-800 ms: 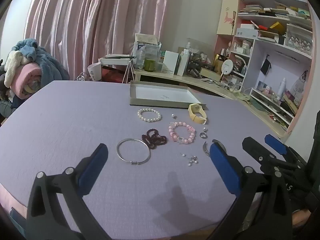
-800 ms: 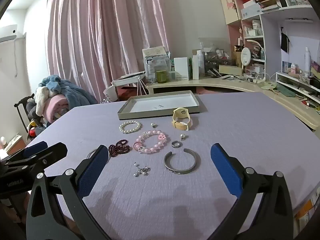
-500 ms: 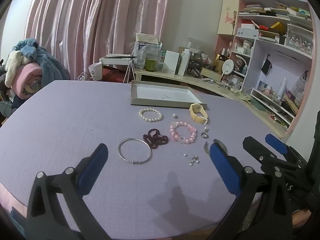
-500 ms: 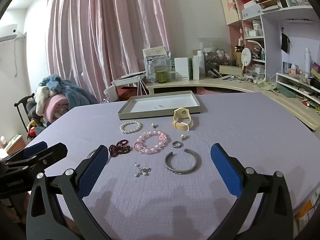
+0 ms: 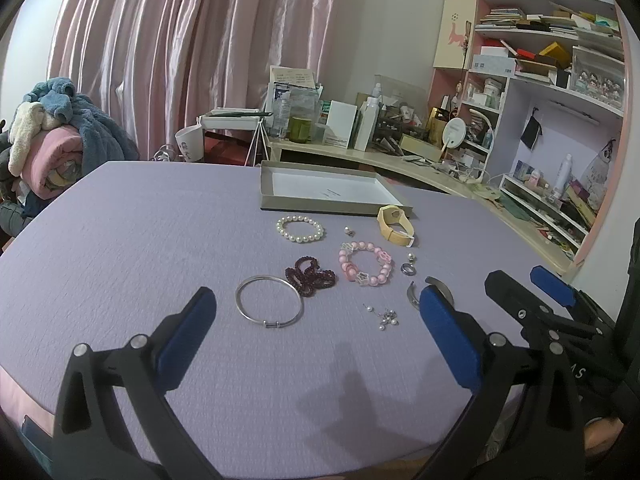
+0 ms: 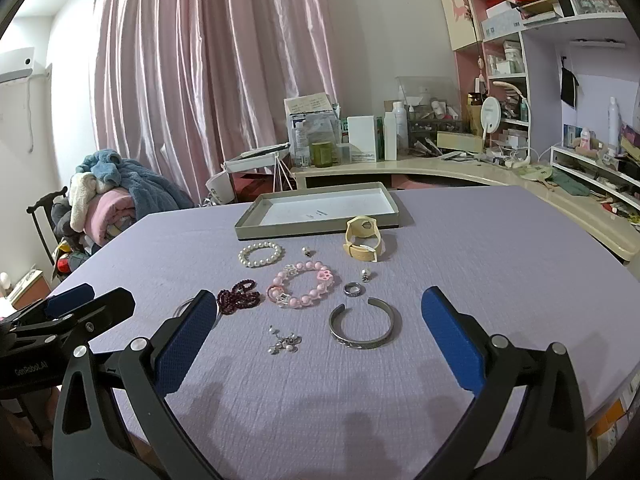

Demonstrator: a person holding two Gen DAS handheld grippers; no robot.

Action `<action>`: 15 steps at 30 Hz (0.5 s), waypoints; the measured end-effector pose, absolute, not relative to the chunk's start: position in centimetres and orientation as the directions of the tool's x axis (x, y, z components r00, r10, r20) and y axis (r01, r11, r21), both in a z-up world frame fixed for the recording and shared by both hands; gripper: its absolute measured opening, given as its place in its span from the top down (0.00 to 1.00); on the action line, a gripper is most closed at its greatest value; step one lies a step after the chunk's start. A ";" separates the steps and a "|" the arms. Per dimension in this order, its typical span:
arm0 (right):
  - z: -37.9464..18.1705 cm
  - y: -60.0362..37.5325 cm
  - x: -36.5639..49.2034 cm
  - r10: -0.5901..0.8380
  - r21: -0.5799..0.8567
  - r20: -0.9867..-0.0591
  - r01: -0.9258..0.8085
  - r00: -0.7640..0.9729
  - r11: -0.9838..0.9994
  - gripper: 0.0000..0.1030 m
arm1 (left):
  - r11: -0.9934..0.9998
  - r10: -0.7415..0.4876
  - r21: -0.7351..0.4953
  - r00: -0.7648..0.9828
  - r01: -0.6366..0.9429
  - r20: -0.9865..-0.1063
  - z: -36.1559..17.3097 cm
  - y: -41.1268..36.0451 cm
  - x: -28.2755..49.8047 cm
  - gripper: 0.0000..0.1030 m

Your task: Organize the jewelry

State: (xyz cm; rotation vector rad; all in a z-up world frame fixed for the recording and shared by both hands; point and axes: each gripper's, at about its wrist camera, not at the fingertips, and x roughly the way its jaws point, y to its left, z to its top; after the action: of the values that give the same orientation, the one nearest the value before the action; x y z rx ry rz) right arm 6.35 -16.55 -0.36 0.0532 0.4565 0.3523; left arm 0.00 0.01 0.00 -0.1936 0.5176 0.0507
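Jewelry lies on the purple tablecloth: a silver bangle (image 5: 268,304), a dark red bead bracelet (image 5: 310,274), a pink bead bracelet (image 5: 364,266), a pearl bracelet (image 5: 299,229), a yellow watch (image 5: 394,224), a ring (image 5: 408,269), small earrings (image 5: 384,316). An open silver cuff (image 6: 364,326) lies in front of my right gripper (image 6: 316,336). An empty grey tray (image 5: 328,194) stands behind them. My left gripper (image 5: 316,332) is open and empty, near the bangle. My right gripper is open and empty.
A desk (image 6: 460,170) with bottles and boxes runs behind the table, shelves (image 5: 560,80) at the right. A pile of blankets (image 5: 52,136) sits at the left. The table's front edge is just below both grippers.
Both grippers have drifted slightly; the jewelry has not moved and both jaws stay open.
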 end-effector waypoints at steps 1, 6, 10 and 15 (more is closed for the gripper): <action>-0.4 -16.5 6.3 0.344 0.128 -0.422 -0.321 0.839 0.938 0.01 | 0.980 -0.001 -0.171 0.868 -0.097 -0.496 0.0 0.0 0.0 0.02; -0.3 -16.5 6.3 0.344 0.127 -0.421 -0.321 0.839 0.939 0.01 | 0.980 0.000 -0.171 0.868 -0.098 -0.496 0.0 0.0 0.0 0.02; -0.3 -16.5 6.3 0.344 0.126 -0.421 -0.322 0.839 0.938 0.01 | 0.981 -0.001 -0.171 0.868 -0.097 -0.496 0.0 0.0 0.0 0.02; -0.3 -16.5 6.2 0.344 0.126 -0.421 -0.322 0.839 0.938 0.01 | 0.981 0.001 -0.170 0.868 -0.098 -0.496 0.0 0.0 0.0 0.02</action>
State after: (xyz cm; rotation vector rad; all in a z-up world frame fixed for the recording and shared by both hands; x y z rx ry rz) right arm 6.25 -16.49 -0.29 0.0510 0.4544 0.3522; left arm -0.01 0.00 0.00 -0.1932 0.5178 0.0519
